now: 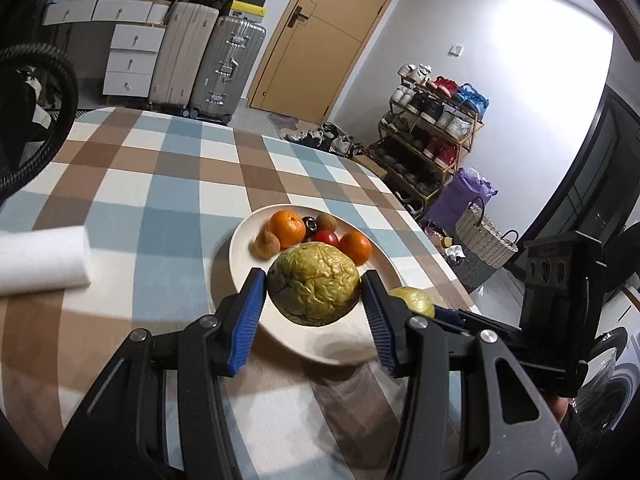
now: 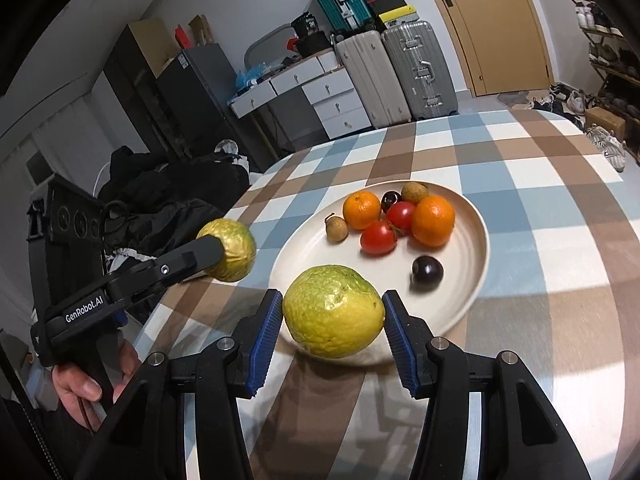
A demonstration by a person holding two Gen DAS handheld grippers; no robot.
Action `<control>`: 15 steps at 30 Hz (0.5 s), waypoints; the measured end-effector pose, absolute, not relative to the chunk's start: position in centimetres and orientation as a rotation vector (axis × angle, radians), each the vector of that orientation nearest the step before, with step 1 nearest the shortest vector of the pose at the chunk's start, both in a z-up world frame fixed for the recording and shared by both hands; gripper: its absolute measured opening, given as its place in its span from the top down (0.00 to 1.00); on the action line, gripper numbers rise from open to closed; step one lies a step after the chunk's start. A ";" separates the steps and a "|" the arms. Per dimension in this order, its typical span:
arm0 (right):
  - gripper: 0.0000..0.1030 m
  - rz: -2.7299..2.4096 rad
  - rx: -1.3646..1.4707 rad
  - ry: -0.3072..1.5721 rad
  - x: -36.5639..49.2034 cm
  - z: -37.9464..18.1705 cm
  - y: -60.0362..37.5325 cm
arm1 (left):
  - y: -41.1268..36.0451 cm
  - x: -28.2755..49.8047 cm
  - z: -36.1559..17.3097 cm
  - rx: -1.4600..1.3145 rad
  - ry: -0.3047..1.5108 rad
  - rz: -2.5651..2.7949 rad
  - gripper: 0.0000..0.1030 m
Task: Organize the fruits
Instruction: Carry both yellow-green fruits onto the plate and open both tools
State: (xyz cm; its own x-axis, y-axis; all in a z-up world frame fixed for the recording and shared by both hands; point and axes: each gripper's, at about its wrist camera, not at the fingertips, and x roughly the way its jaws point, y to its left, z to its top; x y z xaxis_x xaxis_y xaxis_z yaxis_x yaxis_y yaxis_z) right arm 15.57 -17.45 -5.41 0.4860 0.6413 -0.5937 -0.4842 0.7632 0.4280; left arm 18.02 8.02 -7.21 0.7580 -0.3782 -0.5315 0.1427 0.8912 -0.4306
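1. Fruits fill a cream oval plate [image 2: 472, 280] on a blue, brown and white checked tablecloth [image 2: 540, 184]; suitcases and a wooden door stand beyond the plate.
2. Left gripper [image 1: 314, 286] pinches a wrinkled yellow-green round fruit [image 1: 314, 284] over the plate's near rim.
3. Right gripper [image 2: 332, 312] clamps a smoother yellow-green fruit [image 2: 332, 312], long axis roughly crosswise, at the plate's near edge.

A plate [image 2: 460, 304] sits on a table [image 2: 540, 248], centre of the right wrist frame. On it, upper middle, two oranges [image 2: 362, 210], two tomatoes [image 2: 378, 237] and small fruits cluster; a plum [image 2: 427, 270] lies apart, lower right. A guava [image 2: 333, 317] hangs over the plate's near rim, lower centre. Another guava [image 2: 234, 250] is at left, off the plate. Suitcases [image 2: 420, 72] stand behind the table, top centre.
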 end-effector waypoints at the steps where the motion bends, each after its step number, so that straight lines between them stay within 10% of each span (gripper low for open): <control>1: 0.49 0.694 0.207 0.821 16.1 -5.6 -17.1 | 8.1 18.6 -7.4 -0.386 0.657 -0.291 0.55; 15: 0.59 0.716 0.131 0.837 20.0 -6.7 -13.6 | 8.3 25.3 -11.1 -0.406 0.765 -0.304 0.57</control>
